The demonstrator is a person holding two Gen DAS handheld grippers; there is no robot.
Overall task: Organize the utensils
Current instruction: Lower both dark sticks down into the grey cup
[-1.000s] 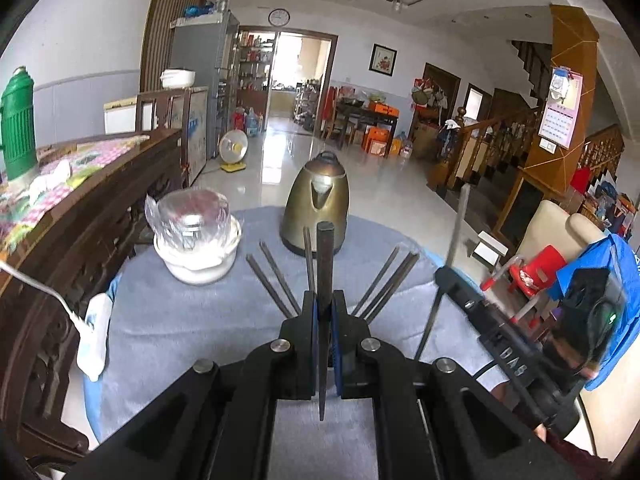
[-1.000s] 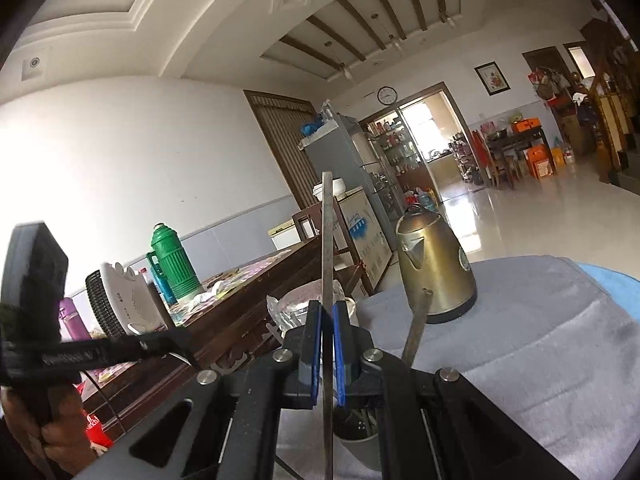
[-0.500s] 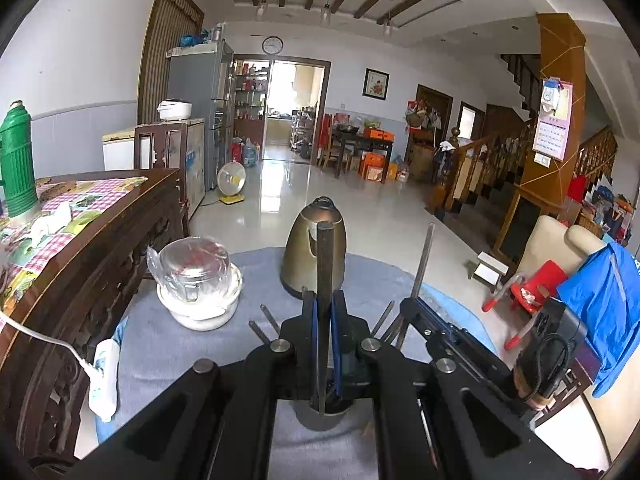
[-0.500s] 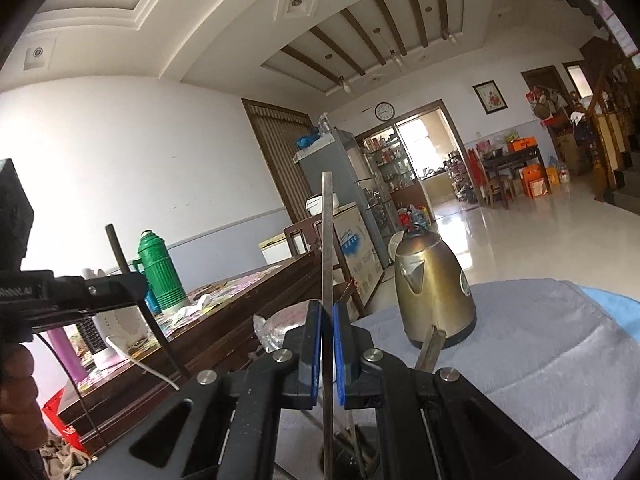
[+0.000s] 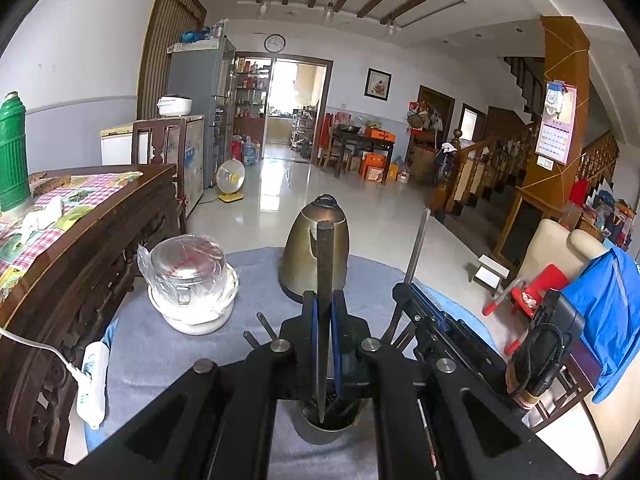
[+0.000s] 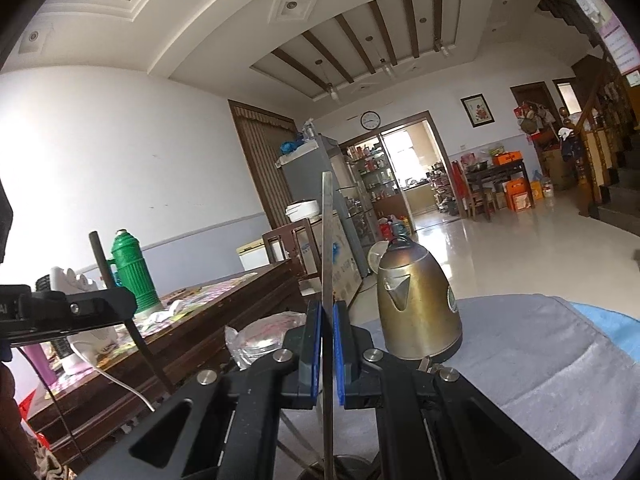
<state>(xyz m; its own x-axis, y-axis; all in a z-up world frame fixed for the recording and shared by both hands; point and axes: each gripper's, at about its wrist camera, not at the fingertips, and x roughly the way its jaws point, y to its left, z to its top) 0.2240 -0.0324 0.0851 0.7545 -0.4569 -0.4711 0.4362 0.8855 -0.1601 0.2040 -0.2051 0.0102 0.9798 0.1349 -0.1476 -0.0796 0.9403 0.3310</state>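
My left gripper [image 5: 324, 312] is shut on a dark chopstick [image 5: 325, 264], held upright with its lower tip inside a grey metal cup [image 5: 326, 426] on the table. Several other dark chopsticks [image 5: 264, 326] stand in the cup behind the fingers. My right gripper [image 6: 327, 320] is shut on a thin grey chopstick [image 6: 327, 232], also upright, above the cup's rim [image 6: 352, 468]. The right gripper shows in the left wrist view [image 5: 412, 300] just right of the cup. The left gripper shows at the left of the right wrist view [image 6: 116, 304].
A brass kettle [image 5: 316, 252] stands at the far side of the grey-clothed round table [image 5: 160, 360]. A wrapped white bowl [image 5: 192, 296] sits at far left. A white power strip [image 5: 92, 380] hangs at the left edge. A dark wooden cabinet [image 5: 80, 240] is left.
Both grippers have come in over the cup and lowered. The left chopstick's tip has gone down into the cup. The right gripper has moved closer to the left one.
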